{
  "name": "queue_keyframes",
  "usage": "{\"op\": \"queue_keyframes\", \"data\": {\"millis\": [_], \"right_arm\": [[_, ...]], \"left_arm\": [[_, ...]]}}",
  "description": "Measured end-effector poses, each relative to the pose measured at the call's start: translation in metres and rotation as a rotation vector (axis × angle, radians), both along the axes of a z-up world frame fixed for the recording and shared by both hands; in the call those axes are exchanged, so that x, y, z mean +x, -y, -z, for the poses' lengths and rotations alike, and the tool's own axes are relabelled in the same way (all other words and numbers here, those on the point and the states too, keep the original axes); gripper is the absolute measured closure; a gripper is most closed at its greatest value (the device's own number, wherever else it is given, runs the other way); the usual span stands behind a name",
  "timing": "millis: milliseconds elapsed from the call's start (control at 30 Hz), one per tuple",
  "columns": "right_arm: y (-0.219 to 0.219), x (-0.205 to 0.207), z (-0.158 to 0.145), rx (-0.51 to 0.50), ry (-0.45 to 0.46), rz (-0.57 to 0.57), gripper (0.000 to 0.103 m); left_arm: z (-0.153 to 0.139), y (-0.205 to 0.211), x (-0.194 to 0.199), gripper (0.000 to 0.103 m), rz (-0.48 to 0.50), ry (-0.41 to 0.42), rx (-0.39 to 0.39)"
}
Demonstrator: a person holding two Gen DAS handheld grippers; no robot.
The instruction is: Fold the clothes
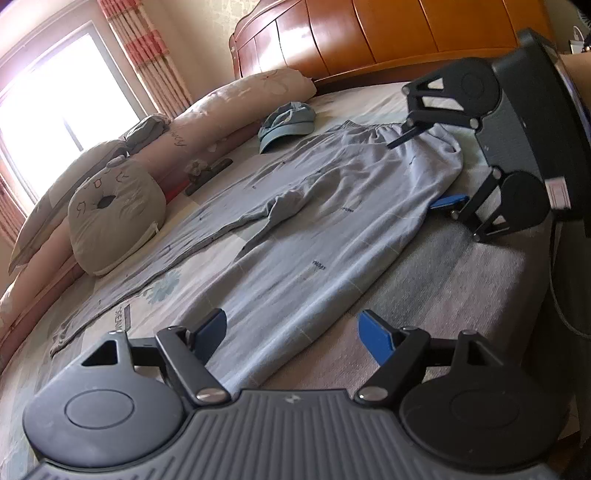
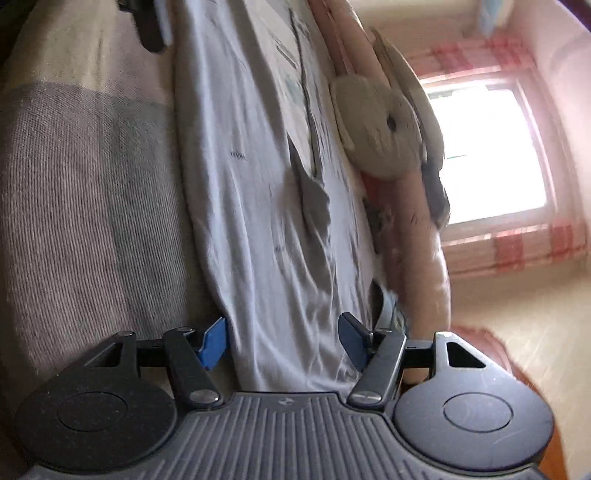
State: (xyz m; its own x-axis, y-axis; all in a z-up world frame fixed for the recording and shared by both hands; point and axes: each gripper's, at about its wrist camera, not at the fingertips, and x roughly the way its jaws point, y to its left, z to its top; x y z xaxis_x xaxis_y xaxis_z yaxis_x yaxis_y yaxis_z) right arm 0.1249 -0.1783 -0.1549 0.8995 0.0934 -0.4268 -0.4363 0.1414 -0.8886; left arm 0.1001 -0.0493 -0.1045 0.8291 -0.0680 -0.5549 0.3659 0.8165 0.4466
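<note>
Left wrist view looks across a bed (image 1: 461, 280) where a pair of light grey trousers (image 1: 314, 229) lies spread flat, the waistband toward the wooden headboard (image 1: 369, 33) and the two legs running down toward the camera and off to the left. The left gripper (image 1: 295, 334) hovers low over the hem end of the nearer leg with its blue-padded jaws wide apart; the cloth lies between them, but neither pad presses on it. Over at the waistband the right gripper (image 1: 424, 170) is turned on its side, one finger above the elastic edge and the other down by the mattress beside the trousers' hip, the jaws standing apart with the fabric edge between them and no squeeze that I can see. Beyond the trousers sit a blue cap (image 1: 286, 123), a round cushion with a cat face (image 1: 114, 218) and a long rolled quilt (image 1: 229, 107) against the far side, with a bright window (image 1: 48, 92) and striped curtain (image 1: 147, 55) behind. In the right wrist view, which is rolled sideways and blurred, the right gripper (image 2: 284, 341) straddles the trousers (image 2: 258, 184) at their near end, its jaws apart, cloth lying between the pads, with the cushion (image 2: 376, 133) and window (image 2: 484, 155) beyond.
</note>
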Motion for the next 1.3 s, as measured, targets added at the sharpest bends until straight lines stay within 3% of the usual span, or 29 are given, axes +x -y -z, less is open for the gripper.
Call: {"op": "queue_keyframes", "data": {"millis": [133, 167, 233, 300, 367, 667, 933, 1133, 1300], "right_arm": [[-0.003, -0.003, 0.003, -0.047, 0.033, -0.051, 0.038], [-0.004, -0.005, 0.004, -0.062, 0.040, -0.064, 0.042], [-0.007, -0.011, 0.009, -0.091, 0.048, -0.096, 0.055], [-0.009, -0.015, 0.016, -0.110, 0.028, -0.119, 0.084], [-0.009, -0.017, 0.019, -0.107, 0.000, -0.126, 0.099], [0.000, -0.001, -0.027, 0.166, -0.167, -0.046, 0.100], [0.008, 0.003, -0.039, 0.262, -0.212, -0.021, 0.100], [0.010, 0.004, -0.035, 0.264, -0.223, -0.012, 0.100], [0.010, 0.010, -0.033, 0.265, -0.238, -0.007, 0.100]], "left_arm": [[0.001, 0.000, 0.000, 0.024, 0.002, -0.011, -0.021], [0.002, -0.001, 0.000, 0.024, 0.001, -0.013, -0.020], [0.003, 0.000, -0.001, 0.024, -0.001, -0.007, 0.002], [0.005, 0.001, -0.002, 0.024, -0.001, -0.001, 0.025], [0.005, 0.003, -0.002, 0.024, 0.007, 0.011, 0.055], [0.024, 0.029, 0.013, 0.020, 0.130, 0.078, 0.259], [0.050, 0.053, 0.031, 0.019, 0.213, 0.184, 0.460], [0.055, 0.024, 0.027, 0.019, 0.150, 0.215, 0.571], [0.054, -0.021, 0.021, 0.015, 0.059, 0.182, 0.663]]}}
